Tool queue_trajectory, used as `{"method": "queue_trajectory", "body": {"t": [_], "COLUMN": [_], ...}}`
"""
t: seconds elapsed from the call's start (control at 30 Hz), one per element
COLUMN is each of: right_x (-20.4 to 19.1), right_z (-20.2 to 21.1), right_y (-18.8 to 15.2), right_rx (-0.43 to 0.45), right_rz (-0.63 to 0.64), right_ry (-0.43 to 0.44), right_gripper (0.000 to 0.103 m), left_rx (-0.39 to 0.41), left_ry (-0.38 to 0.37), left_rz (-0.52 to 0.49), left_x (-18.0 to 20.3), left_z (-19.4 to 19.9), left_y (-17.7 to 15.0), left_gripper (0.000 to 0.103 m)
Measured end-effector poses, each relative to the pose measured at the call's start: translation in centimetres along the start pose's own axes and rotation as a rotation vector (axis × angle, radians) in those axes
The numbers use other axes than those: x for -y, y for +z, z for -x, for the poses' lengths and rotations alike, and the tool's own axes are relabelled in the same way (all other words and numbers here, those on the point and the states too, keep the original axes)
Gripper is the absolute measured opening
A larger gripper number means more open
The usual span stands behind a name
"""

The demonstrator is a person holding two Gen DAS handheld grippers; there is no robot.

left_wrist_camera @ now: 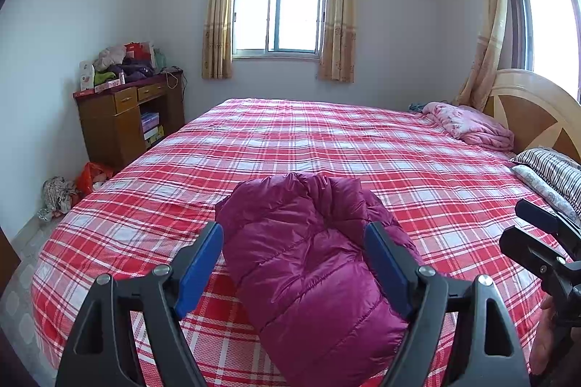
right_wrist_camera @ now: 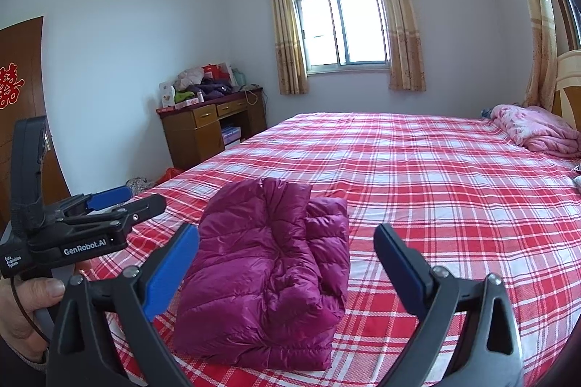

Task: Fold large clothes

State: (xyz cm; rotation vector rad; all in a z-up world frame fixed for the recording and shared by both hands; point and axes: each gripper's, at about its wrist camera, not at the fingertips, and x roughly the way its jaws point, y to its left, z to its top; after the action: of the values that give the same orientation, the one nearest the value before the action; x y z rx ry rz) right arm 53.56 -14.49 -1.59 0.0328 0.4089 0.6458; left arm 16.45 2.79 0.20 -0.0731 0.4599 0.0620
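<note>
jacket: magenta puffy jacket [left_wrist_camera: 308, 263] folded into a thick bundle, lies on the bed [left_wrist_camera: 326, 140] near its near edge, on the red plaid cover
jacket axis: long side runs away from the grippers toward the window [left_wrist_camera: 279, 13], slightly angled; bulky rolled end at the far side
left gripper: left gripper [left_wrist_camera: 294, 263] released, jaws wide, straddles the bundle in its own view; blue pads [left_wrist_camera: 201, 263] sit beside the jacket flanks, right pad looks close to or brushing the fabric, can't tell contact; nothing clamped
right gripper: right gripper [right_wrist_camera: 287, 271] released too, jaws wide apart, empty; jacket [right_wrist_camera: 268, 274] sits left of centre between its fingers, clear gap to the right finger
nearer hand: left gripper lines up dead-on with the bundle, so it looks the nearer one; right comes at it from the right side
key relation: jacket lies straight ahead and below both grippers, between the open jaws, long axis along the pointing direction
progress guess: fold looks basically done, compact stack; maybe a final press or tidy left
risk: slippery puffy fabric could spring open if nudged
other: pink blanket [left_wrist_camera: 468, 125] near headboard, cluttered desk [left_wrist_camera: 130, 118] at far wall, well apart from jacket
</note>
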Motion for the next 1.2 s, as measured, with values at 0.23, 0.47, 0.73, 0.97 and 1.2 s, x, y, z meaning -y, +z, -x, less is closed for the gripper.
{"method": "queue_trajectory", "body": {"t": [0.23,0.47,0.73,0.97,1.2], "right_x": [0.15,0.03,-0.19,-0.14,0.05], "right_z": [0.0,-0.07,-0.15,-0.13,-0.07], "right_y": [0.02,-0.11,-0.28,-0.29,-0.22], "right_rx": [0.001,-0.001,-0.003,0.0,0.006], "right_rz": [-0.008,-0.011,-0.015,-0.02,-0.025], "right_ry": [-0.001,-0.003,-0.001,-0.001,-0.004], "right_gripper": [0.099,0.099,0.099,0.1,0.1], "left_rx": [0.002,-0.001,-0.002,-0.011,-0.026], "left_ry": [0.002,0.004,0.003,0.009,0.066], "left_rz": [-0.002,-0.003,-0.001,-0.007,-0.005], "left_x": [0.03,0.02,0.01,-0.06,-0.08], "left_z": [-0.04,-0.17,-0.18,-0.38,-0.95], "left_y": [-0.05,-0.11,-0.14,-0.21,-0.29], "left_gripper": [0.081,0.081,0.081,0.081,0.081]}}
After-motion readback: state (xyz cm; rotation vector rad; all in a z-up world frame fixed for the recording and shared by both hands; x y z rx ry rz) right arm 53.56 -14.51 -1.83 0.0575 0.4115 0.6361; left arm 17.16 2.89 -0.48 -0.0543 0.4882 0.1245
